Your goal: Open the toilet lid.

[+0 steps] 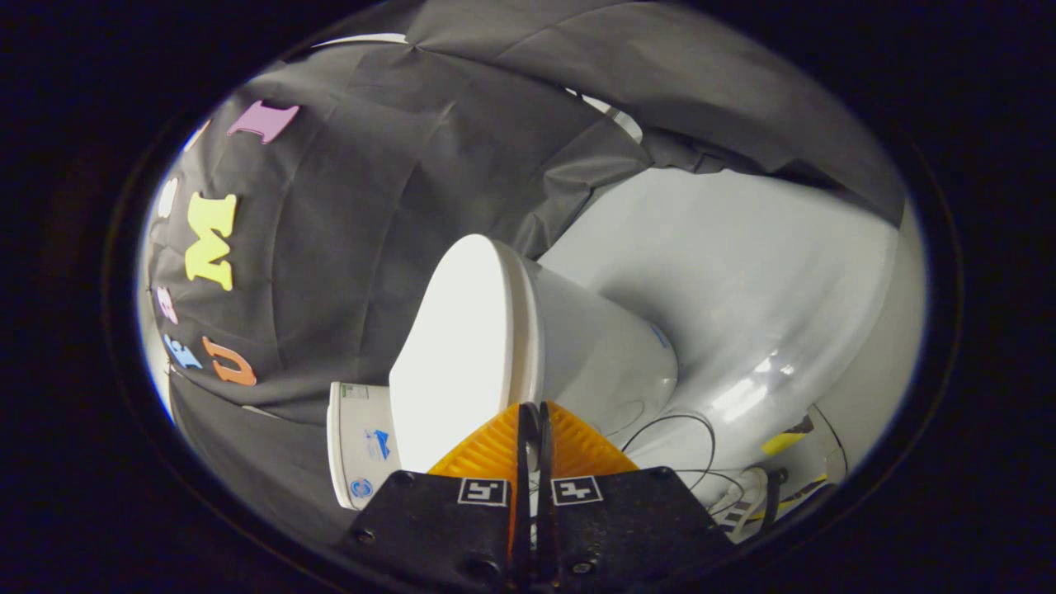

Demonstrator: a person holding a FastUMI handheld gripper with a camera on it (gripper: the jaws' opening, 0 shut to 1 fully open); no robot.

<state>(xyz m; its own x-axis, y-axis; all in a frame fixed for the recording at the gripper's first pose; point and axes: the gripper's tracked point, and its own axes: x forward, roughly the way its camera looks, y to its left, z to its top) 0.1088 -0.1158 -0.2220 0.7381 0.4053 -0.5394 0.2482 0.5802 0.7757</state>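
White plastic toilet lid [450, 355] down flat on the seat, closed, seen rolled sideways, just ahead of the fingertips. Lid edge [528, 330] runs as a narrow seam against the bowl [602, 355], directly beyond the tips. Cistern [359, 441] sits at the lid's hinge end, close beside the gripper body. Pale floor [742, 272] beyond the bowl; thin cables [685, 429] trailing across it near the base; a shoe [742, 499] next to them.

Gripper [535, 411] fingers pressed together, nothing between them, tips near the lid's rim but contact not certain.

Task judged not yet begun: lid fully down.

Risks: closed tips may skate off the smooth rounded rim instead of hooking under it; seam looks tight, so tips may catch the seat too and raise both. Lid released short of vertical likely drops back. Cables underfoot could snag.
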